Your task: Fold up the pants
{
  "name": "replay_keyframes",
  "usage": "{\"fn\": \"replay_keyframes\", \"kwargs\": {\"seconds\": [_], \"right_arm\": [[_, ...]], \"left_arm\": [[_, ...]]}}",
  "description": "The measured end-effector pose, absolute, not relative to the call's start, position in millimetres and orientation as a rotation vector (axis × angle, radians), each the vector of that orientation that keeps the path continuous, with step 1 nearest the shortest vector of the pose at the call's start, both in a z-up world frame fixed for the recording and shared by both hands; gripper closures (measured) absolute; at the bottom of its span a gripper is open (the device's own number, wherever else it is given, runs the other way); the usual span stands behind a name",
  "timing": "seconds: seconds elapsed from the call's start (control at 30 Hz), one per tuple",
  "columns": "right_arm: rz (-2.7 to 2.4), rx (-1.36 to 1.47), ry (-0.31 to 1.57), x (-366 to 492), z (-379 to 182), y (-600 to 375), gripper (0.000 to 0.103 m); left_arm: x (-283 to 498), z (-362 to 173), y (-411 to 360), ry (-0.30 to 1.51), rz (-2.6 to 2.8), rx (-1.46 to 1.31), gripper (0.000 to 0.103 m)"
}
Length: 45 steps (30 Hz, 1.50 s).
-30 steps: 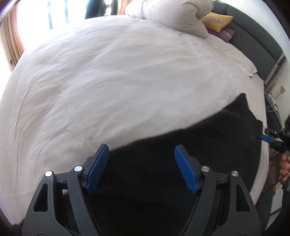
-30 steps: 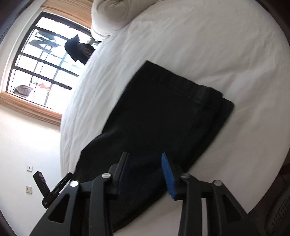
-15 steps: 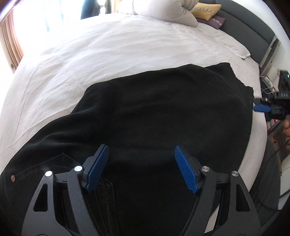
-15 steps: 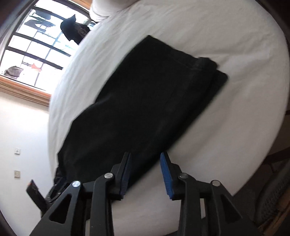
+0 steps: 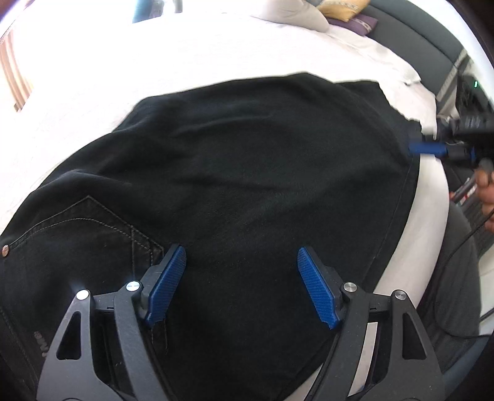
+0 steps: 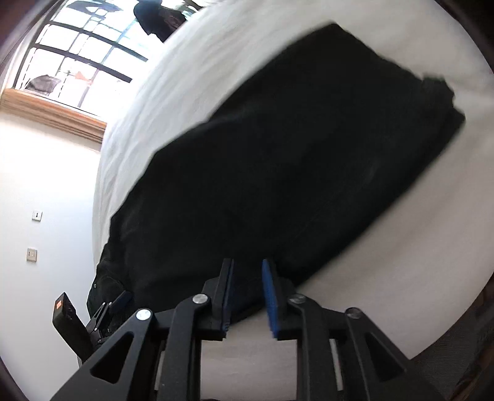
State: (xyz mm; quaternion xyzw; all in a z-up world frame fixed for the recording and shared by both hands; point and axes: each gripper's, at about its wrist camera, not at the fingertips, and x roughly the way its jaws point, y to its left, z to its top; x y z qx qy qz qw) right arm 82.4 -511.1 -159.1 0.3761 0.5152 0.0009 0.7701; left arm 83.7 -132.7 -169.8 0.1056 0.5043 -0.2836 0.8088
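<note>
Black pants (image 5: 247, 172) lie spread on the white bed (image 5: 154, 61), with a stitched back pocket (image 5: 92, 234) at the lower left. My left gripper (image 5: 242, 277) is open and empty, just over the waist end. In the right wrist view the pants (image 6: 293, 160) run from the near edge to a folded end at the far right. My right gripper (image 6: 247, 277) is partly open, its jaws astride the pants' near edge; I cannot tell if they touch it. It also shows in the left wrist view (image 5: 432, 149) at the pants' far corner.
Pillows (image 5: 308, 15) and a dark headboard (image 5: 432, 40) are at the far right of the bed. A window (image 6: 77, 46) and a wall with switches (image 6: 34, 234) are to the left. The bed's edge (image 5: 432, 216) runs beside the pants.
The left gripper has moved back over the pants, bringing the waist and pocket into view. The right gripper has come down to the pants' near edge and its jaws have narrowed.
</note>
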Motion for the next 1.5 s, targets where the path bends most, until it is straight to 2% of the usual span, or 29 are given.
{"fn": "replay_keyframes", "kwargs": {"seconds": [0.03, 0.1, 0.17, 0.27, 0.3, 0.33, 0.37, 0.4, 0.5, 0.7, 0.73, 0.77, 0.8, 0.83, 0.9, 0.97, 1.07, 1.1, 1.13, 1.17, 1.23, 1.33, 1.4, 1.5], "right_arm": [[0.057, 0.827, 1.065, 78.0, -152.8, -514.7, 0.064], [0.187, 0.874, 0.989, 98.9, -145.5, -510.0, 0.048], [0.31, 0.92, 0.957, 134.6, -152.7, -497.3, 0.046], [0.365, 1.014, 1.025, 182.0, -190.6, -478.8, 0.046], [0.359, 1.029, 1.049, 192.7, -205.0, -476.0, 0.051], [0.329, 1.034, 1.059, 199.4, -217.2, -478.9, 0.061], [0.312, 1.069, 1.045, 202.7, -226.8, -488.7, 0.082], [0.29, 1.131, 1.02, 209.9, -231.3, -499.6, 0.093], [0.147, 1.284, 0.866, 197.2, -243.9, -555.5, 0.095], [-0.258, 1.332, 0.637, 121.8, -239.9, -694.5, 0.096], [-0.309, 1.333, 0.609, 106.3, -234.5, -710.6, 0.095], [-0.33, 1.335, 0.585, 89.5, -226.8, -724.8, 0.081], [-0.355, 1.318, 0.567, 78.0, -215.7, -728.5, 0.061], [-0.34, 1.296, 0.547, 76.4, -205.3, -716.0, 0.056], [-0.157, 1.29, 0.533, 83.4, -189.6, -676.4, 0.054], [0.071, 1.286, 0.579, 110.7, -188.9, -599.3, 0.043], [0.21, 1.217, 0.745, 125.8, -206.5, -527.3, 0.043], [0.214, 1.217, 0.809, 126.9, -220.4, -517.0, 0.048], [0.18, 1.218, 0.857, 126.1, -233.5, -516.8, 0.06], [0.155, 1.237, 0.859, 122.7, -242.8, -525.8, 0.086], [0.064, 1.321, 0.814, 107.4, -251.4, -557.1, 0.089], [-0.179, 1.265, 0.734, 77.5, -232.0, -617.1, 0.08], [-0.305, 1.279, 0.664, 52.4, -219.5, -652.7, 0.051], [-0.334, 1.31, 0.546, 27.8, -202.9, -671.1, 0.045]], "left_arm": [[78.5, -163.2, -130.1, 1.076, -0.606, 0.208, 0.029], [84.4, -153.5, -126.5, 1.06, -0.586, 0.177, 0.029], [92.1, -153.0, -123.2, 1.07, -0.553, 0.176, 0.029], [100.2, -164.1, -116.1, 1.107, -0.543, 0.161, 0.029], [105.5, -160.0, -116.3, 1.103, -0.548, 0.162, 0.029], [105.9, -159.0, -117.4, 1.101, -0.548, 0.172, 0.029], [105.9, -159.6, -119.1, 1.099, -0.549, 0.179, 0.029], [105.4, -160.0, -118.9, 1.097, -0.55, 0.177, 0.029], [103.9, -159.2, -113.7, 1.094, -0.553, 0.166, 0.029], [92.1, -156.1, -102.4, 1.086, -0.548, 0.182, 0.029], [90.7, -154.6, -103.0, 1.084, -0.539, 0.184, 0.029], [89.8, -152.9, -103.4, 1.082, -0.532, 0.18, 0.029], [91.8, -150.6, -108.6, 1.08, -0.522, 0.167, 0.029], [90.4, -146.7, -107.7, 1.078, -0.515, 0.151, 0.029], [86.8, -142.8, -106.9, 1.076, -0.513, 0.125, 0.029], [82.9, -141.6, -106.8, 1.081, -0.504, 0.139, 0.029], [72.9, -143.5, -106.6, 1.083, -0.498, 0.157, 0.029], [69.8, -144.8, -104.9, 1.084, -0.496, 0.157, 0.029], [68.9, -146.0, -101.4, 1.087, -0.492, 0.157, 0.029], [67.2, -147.3, -98.6, 1.088, -0.489, 0.155, 0.029], [62.3, -147.6, -94.0, 1.086, -0.475, 0.151, 0.029], [54.0, -149.3, -88.9, 1.08, -0.47, 0.149, 0.029], [49.2, -148.5, -86.2, 1.077, -0.465, 0.146, 0.029], [48.1, -141.8, -86.3, 1.069, -0.476, 0.085, 0.028]]}}
